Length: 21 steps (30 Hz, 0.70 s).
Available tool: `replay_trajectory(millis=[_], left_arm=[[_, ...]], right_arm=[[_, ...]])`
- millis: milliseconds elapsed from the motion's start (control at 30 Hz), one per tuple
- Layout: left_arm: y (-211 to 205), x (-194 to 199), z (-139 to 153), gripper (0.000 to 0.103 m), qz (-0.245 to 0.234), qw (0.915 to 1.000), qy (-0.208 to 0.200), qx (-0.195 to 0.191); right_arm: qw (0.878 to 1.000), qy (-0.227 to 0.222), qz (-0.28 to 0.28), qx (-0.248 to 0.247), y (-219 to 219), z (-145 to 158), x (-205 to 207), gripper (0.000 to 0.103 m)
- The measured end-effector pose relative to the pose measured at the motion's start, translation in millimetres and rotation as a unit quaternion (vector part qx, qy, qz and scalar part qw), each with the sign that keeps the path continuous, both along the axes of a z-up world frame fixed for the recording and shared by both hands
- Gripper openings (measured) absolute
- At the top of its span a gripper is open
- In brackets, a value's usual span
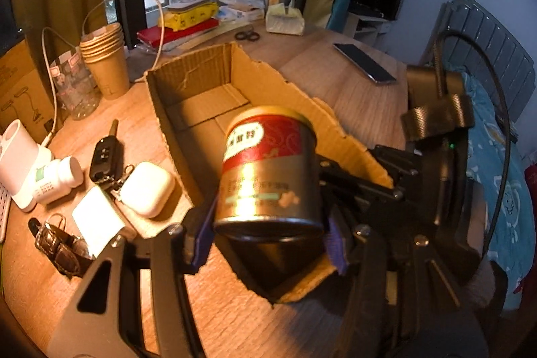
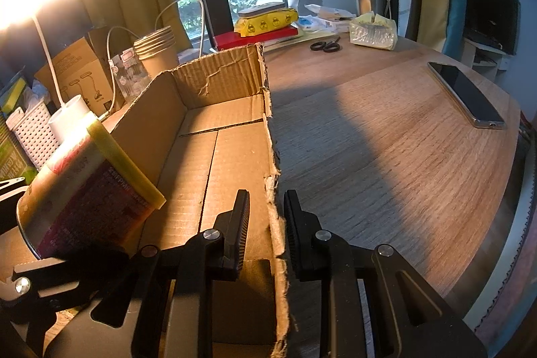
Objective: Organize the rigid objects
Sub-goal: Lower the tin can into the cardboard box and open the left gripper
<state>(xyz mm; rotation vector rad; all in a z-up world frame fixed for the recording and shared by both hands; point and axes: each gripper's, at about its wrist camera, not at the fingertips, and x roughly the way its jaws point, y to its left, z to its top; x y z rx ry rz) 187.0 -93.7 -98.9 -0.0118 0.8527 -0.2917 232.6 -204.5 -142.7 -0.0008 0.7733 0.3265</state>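
The left gripper (image 1: 268, 244) is clamped on a red-and-gold tin (image 1: 268, 170), poised over the cardboard box (image 1: 198, 72), apparently for lowering inside. At four o'clock, the right gripper (image 2: 266, 225) pinches the box wall, steadying it.

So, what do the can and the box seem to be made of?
The can looks like metal with a glossy printed label: lamp light reflects off its gold band. The box is brown corrugated cardboard, matte: fluting shows along its torn rim.
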Motion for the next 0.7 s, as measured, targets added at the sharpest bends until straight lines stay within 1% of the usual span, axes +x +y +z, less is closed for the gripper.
replay_trajectory(millis=[167, 233, 367, 433, 500, 700], left_arm=[[-1, 0, 2, 0.058, 0.000, 0.9999, -0.003, 0.010], [0, -1, 2, 0.060, 0.001, 0.9999, -0.005, 0.014], [1, -6, 5, 0.063, -0.003, 0.9999, -0.009, 0.013], [3, -10, 9, 0.068, -0.002, 0.9998, -0.016, 0.011], [6, -13, 12, 0.070, -0.001, 0.9997, -0.022, 0.009], [16, -22, 16, 0.072, 0.008, 0.9994, -0.031, 0.008]], right_arm=[[1.000, 0.000, 0.001, 0.001, 0, -1, 0, 0.023], [1.000, 0.000, 0.002, 0.002, 0, -1, 0, 0.023], [1.000, 0.000, 0.002, 0.002, 0, 0, 0, 0.023], [1.000, -0.001, 0.001, 0.002, -1, -1, -1, 0.023], [1.000, -0.001, 0.002, 0.002, 0, 0, -1, 0.023], [1.000, -0.001, 0.001, 0.002, 0, 0, -1, 0.023]])
